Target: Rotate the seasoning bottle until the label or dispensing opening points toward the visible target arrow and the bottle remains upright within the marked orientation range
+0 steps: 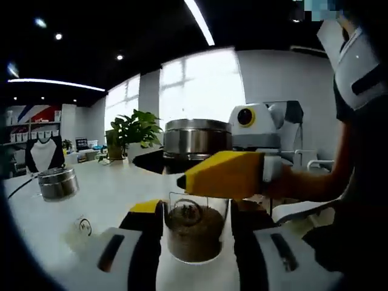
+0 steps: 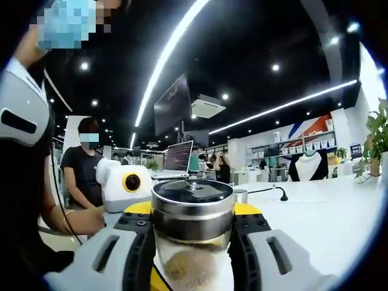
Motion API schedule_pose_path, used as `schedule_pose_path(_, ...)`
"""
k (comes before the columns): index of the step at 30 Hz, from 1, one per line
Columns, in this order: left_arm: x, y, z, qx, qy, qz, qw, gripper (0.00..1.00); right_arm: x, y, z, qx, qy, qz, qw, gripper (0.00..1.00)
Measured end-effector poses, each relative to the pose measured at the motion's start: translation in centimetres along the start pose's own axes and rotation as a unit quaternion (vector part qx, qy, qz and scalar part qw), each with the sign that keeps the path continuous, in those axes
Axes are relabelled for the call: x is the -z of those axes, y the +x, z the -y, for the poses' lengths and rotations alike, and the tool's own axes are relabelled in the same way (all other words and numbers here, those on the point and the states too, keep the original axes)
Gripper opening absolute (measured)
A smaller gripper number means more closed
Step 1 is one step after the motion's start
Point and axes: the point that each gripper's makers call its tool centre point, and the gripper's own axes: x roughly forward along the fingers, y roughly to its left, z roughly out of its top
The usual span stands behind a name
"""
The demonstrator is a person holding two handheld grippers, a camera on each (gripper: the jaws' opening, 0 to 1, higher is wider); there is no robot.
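Glass seasoning bottle [image 2: 193, 242] is sitting clamped between the right gripper [image 2: 193, 251] jaws while the left gripper [image 1: 195, 242] is pinching its base, so twist slowly, keeping it vertical.

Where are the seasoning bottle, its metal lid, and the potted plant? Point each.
seasoning bottle [image 1: 194, 233]: left gripper view, glass body over the brown seasoning.
metal lid [image 2: 192, 209]: right gripper view, steel side wall.
potted plant [image 1: 134, 128]: left gripper view, green leaves.

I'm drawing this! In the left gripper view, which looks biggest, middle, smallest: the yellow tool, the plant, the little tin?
1. Yellow tool, though it's closest to the camera.
2. Plant.
3. Little tin.
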Motion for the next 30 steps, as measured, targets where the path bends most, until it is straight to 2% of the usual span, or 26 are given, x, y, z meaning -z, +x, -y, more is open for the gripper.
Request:
schedule_pose_path(2, 0.9, 0.1, -0.2, 0.001, 0.035, -0.037, 0.9987, 0.48, 0.0, 0.0, -0.3, -0.009, 0.002, -0.001, 1.0000, 0.44)
schedule_pose_path(3, 1.0, 0.2, 0.0, 0.005, 0.048, -0.041, 0.9980, 0.50, 0.1, 0.1, -0.5, -0.011, -0.008, -0.006, 0.9999, 0.44)
schedule_pose_path(5, 0.8, 0.3, 0.5, 0.018, 0.046, -0.035, 0.9982, 0.49, 0.3, 0.2, -0.8, -0.018, -0.012, -0.013, 0.9997, 0.44)
schedule_pose_path(6, 0.4, 0.5, 1.2, 0.040, 0.031, -0.023, 0.9984, 0.48, 0.4, 0.2, -0.9, -0.022, -0.012, -0.013, 0.9996, 0.44)
schedule_pose_path(7, 0.2, 0.6, 1.5, 0.049, 0.021, -0.017, 0.9984, 0.48, 0.4, 0.2, -1.0, -0.025, -0.009, -0.012, 0.9996, 0.44)
schedule_pose_path(9, 0.3, 0.5, 1.0, 0.047, 0.016, -0.017, 0.9986, 0.47, 0.4, 0.1, -1.1, -0.030, -0.003, -0.011, 0.9995, 0.44)
schedule_pose_path(13, 0.3, 0.3, 1.5, 0.071, 0.006, -0.016, 0.9973, 0.48, 0.5, 0.0, -1.5, -0.042, -0.006, -0.015, 0.9990, 0.44)
schedule_pose_path(19, 0.4, 0.5, 2.4, 0.106, 0.001, -0.014, 0.9943, 0.49, 1.2, 0.5, -3.1, -0.081, -0.017, -0.033, 0.9960, 0.44)
schedule_pose_path(27, 0.7, 0.4, 2.5, 0.109, 0.006, -0.021, 0.9938, 0.49, 1.5, 0.5, -3.1, -0.087, -0.019, -0.035, 0.9954, 0.45)
schedule_pose_path(30, 0.9, 0.6, 2.5, 0.094, 0.016, -0.024, 0.9951, 0.49, 1.7, 0.4, -3.0, -0.089, -0.027, -0.040, 0.9949, 0.45)
